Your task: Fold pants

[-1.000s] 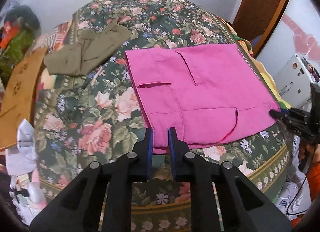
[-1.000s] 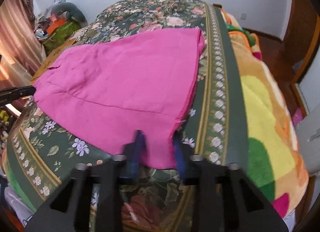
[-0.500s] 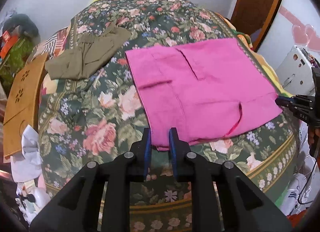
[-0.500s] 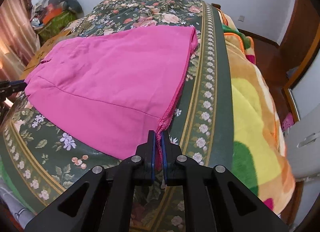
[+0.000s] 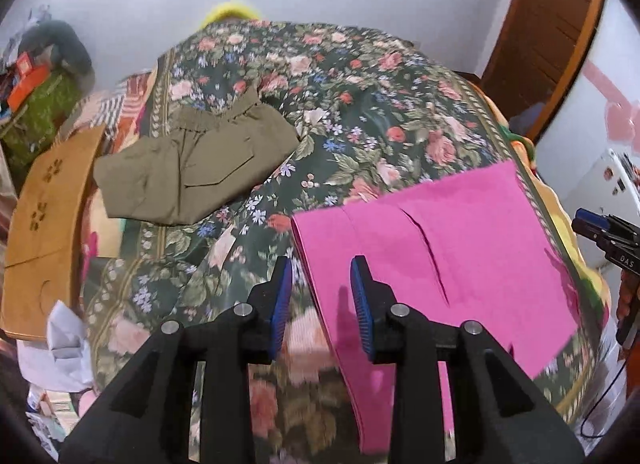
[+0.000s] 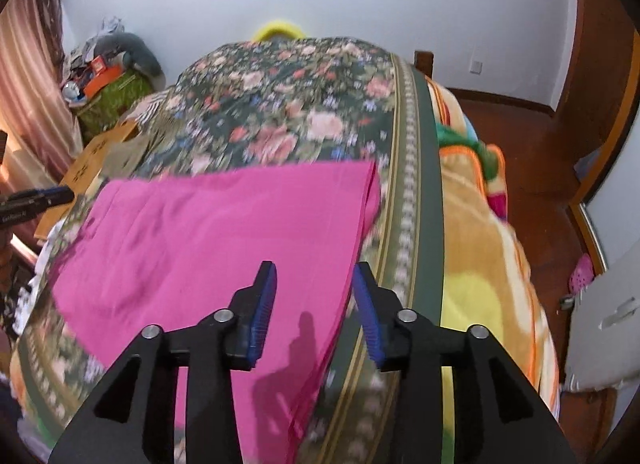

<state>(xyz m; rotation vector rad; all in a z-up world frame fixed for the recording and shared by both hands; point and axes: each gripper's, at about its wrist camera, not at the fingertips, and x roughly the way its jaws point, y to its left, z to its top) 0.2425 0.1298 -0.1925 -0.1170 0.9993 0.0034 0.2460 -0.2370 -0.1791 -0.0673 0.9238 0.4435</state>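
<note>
The pink pants (image 5: 452, 248) lie folded flat on the floral bedspread (image 5: 360, 112); they also show in the right wrist view (image 6: 224, 240). My left gripper (image 5: 322, 304) is open and empty, above the pants' left edge. My right gripper (image 6: 314, 308) is open and empty, above the pants' right edge. Each gripper shows at the side of the other view: the right one (image 5: 600, 230) and the left one (image 6: 36, 202).
Folded olive pants (image 5: 192, 172) lie further back left on the bed. A cardboard box (image 5: 44, 220) stands left of the bed. A yellow-orange blanket (image 6: 488, 264) hangs off the right side. A white cabinet (image 6: 604, 340) and wooden door (image 5: 544, 24) are at right.
Both grippers were shut on the near corners of the pink pants; they carried that edge forward over the cloth, folding it, and have let go and opened.
</note>
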